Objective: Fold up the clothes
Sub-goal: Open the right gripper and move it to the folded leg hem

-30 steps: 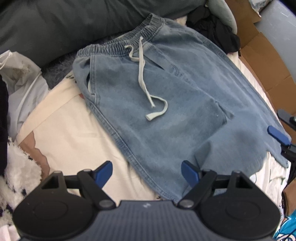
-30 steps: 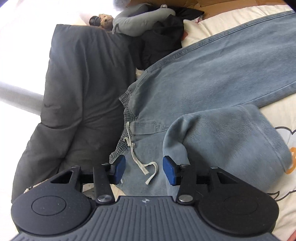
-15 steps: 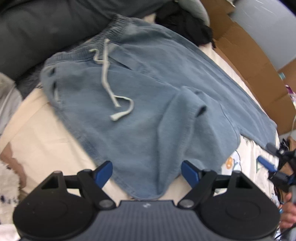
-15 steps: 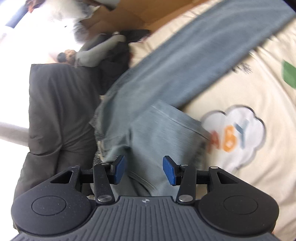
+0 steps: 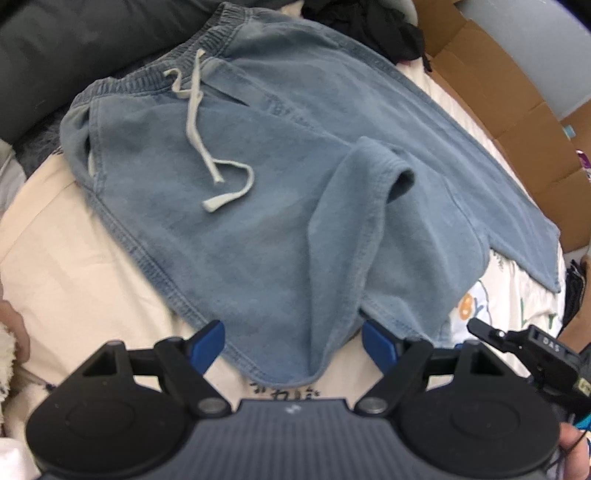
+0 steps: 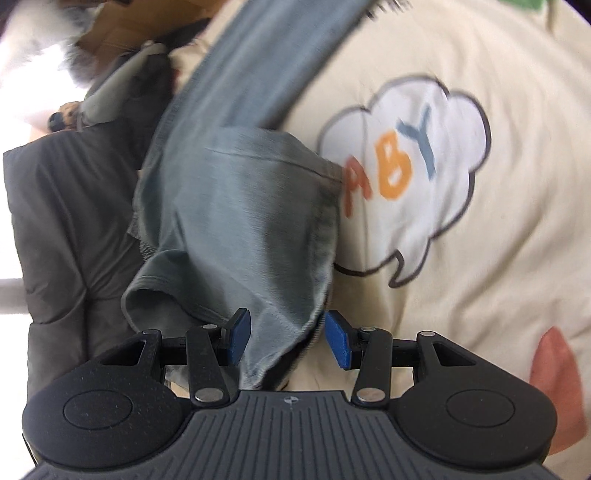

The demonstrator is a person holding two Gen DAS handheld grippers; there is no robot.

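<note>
Light blue denim trousers lie on a cream bed cover, elastic waistband and white drawstring at the upper left. One leg is doubled back over the seat, its hem opening facing up. The other leg runs out flat to the right. My left gripper is open just above the fold's near edge. My right gripper is open too, a flap of the denim lying between its blue pads. From the left wrist view, that right gripper shows low on the right.
A dark grey duvet borders the waistband side. Black clothes are heaped at the top and cardboard boxes stand along the right. The cover bears a cloud print beside the fold. White fluffy fabric sits at the left edge.
The trouser leg has come to rest folded over the seat. My right gripper has swung back toward the fold's edge, bringing the cloud print into view. The left gripper has drawn nearer.
</note>
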